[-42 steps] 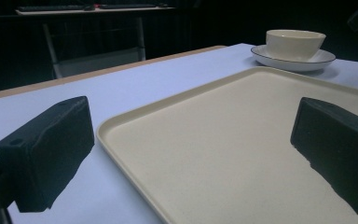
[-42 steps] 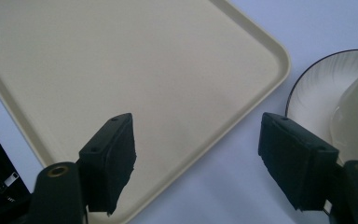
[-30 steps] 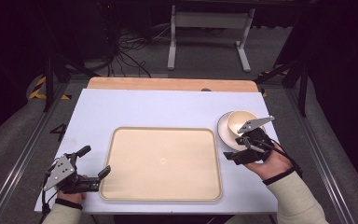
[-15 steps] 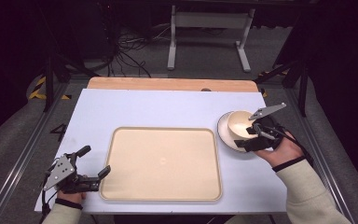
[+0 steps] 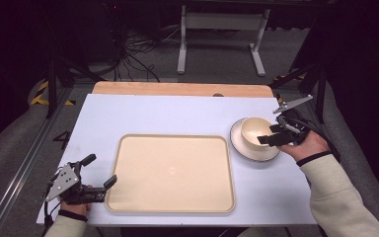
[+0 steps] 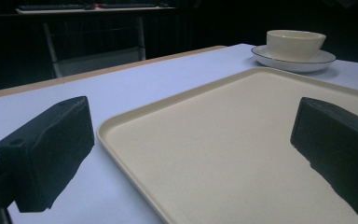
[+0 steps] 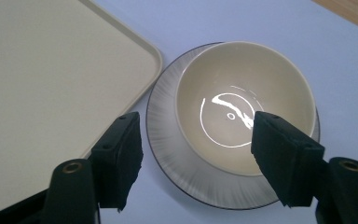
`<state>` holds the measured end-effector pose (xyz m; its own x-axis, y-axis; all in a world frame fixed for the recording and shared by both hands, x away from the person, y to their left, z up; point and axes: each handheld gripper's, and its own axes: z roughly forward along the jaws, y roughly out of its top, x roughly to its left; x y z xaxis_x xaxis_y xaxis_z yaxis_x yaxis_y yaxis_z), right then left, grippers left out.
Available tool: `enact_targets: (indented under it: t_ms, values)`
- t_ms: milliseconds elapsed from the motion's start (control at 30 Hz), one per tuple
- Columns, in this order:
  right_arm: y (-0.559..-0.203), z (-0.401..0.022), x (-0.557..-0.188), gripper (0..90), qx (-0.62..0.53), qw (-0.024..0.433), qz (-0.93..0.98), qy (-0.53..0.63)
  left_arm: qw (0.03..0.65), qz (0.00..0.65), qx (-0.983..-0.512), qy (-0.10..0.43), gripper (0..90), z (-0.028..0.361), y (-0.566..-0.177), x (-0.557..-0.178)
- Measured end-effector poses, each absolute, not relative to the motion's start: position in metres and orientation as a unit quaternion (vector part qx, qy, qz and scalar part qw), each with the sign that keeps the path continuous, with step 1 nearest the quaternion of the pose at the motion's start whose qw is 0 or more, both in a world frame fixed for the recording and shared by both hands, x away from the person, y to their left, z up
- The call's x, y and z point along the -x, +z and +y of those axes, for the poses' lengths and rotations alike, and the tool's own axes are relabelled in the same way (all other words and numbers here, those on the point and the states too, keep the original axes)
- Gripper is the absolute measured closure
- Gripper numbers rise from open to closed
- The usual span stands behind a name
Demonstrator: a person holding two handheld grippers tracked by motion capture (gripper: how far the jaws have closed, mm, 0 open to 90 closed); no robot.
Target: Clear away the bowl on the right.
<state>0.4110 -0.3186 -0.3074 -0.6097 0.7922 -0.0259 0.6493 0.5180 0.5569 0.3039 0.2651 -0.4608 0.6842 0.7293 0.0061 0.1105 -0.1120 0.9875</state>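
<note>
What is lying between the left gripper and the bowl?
In the high view, the empty tray lies between the left gripper and the bowl.

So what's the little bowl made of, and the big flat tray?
The bowl looks like glazed ceramic: cream, smooth, with a bright shiny glint inside. The plate under it seems ceramic too, pale with fine grey streaks and a dark rim. The tray is probably plastic: plain beige, dull, with a rounded raised edge. I can't be sure by look alone.
</note>
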Motion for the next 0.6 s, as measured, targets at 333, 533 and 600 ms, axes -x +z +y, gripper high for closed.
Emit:
enact_targets:
  t_ms: [333,533,600]
  values:
    - [-0.307,-0.334,-0.433,32.4,-0.416,0.146,0.861,0.256,0.595,0.3,-0.699,0.261,0.2,0.265,-0.461,-0.304]
    - [-0.309,-0.341,-0.442,32.9,-0.422,0.144,0.86,0.248,0.595,0.3,-0.699,0.261,0.2,0.265,-0.461,-0.304]
    - [-0.31,-0.343,-0.446,33.4,-0.422,0.147,0.861,0.244,0.595,0.3,-0.698,0.261,0.2,0.265,-0.461,-0.304]
